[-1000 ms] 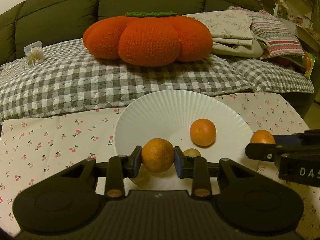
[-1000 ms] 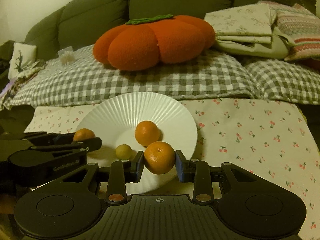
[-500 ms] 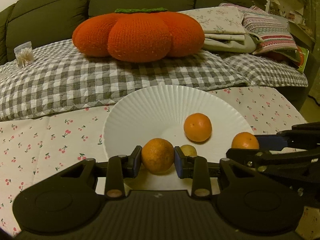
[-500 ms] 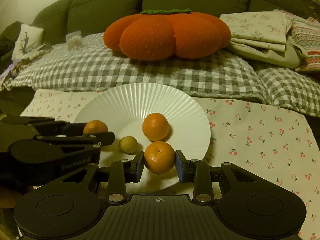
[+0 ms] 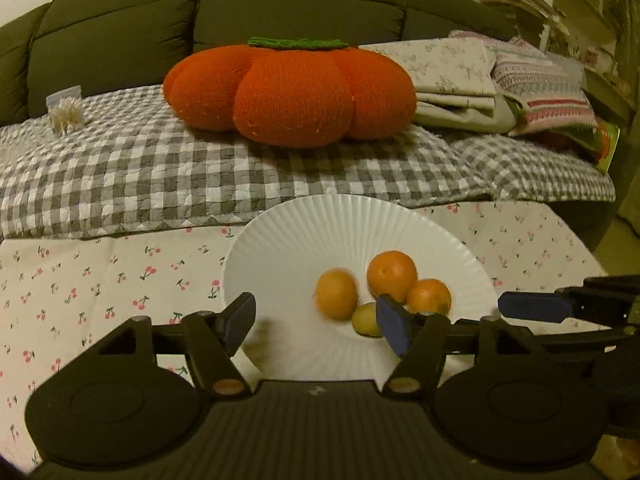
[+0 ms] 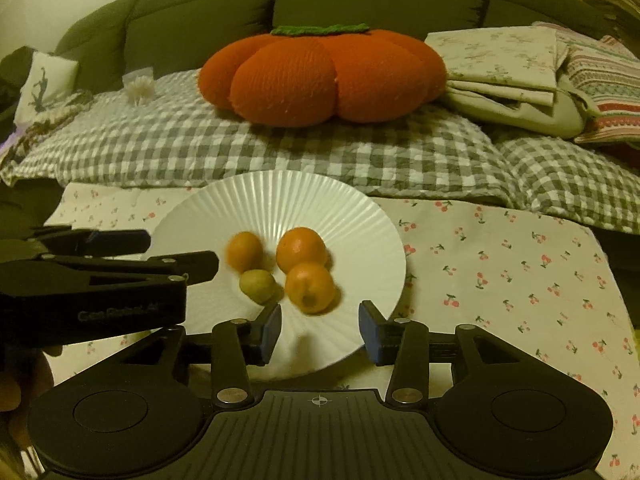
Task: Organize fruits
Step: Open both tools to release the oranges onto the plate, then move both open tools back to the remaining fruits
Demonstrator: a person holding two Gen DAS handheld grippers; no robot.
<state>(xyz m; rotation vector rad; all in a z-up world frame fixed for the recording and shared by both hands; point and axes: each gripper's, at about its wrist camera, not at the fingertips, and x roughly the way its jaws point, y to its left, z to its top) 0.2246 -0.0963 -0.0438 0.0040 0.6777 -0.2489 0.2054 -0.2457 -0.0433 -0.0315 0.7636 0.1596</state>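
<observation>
I am looking along my left gripper (image 5: 316, 320), whose jaws are standing wide apart with nothing between them, and I am judging the sorting as nearly finished: every fruit I can find is lying on the white fluted plate (image 5: 320, 220), and I am seeing none left on the cherry-print cloth (image 5: 100, 272) around it. Working across the plate, the leftmost orange (image 5: 337, 295) is showing smeared edges, so I am guessing it is rolling rather than settled; just beside it the small yellow-green fruit (image 5: 366, 320) is sitting low and dull, then the larger orange (image 5: 392, 276) and the orange (image 5: 429, 297) touching it are looking round, bright and unmarked. From the right wrist view, my right gripper (image 6: 319, 330) is also hanging open and empty at the near rim, with the nearest orange (image 6: 311, 288) blurred just ahead of its pads. What is remaining, as I am reading it, is letting the loose ones come to rest and pulling both tools clear without nudging the cluster
</observation>
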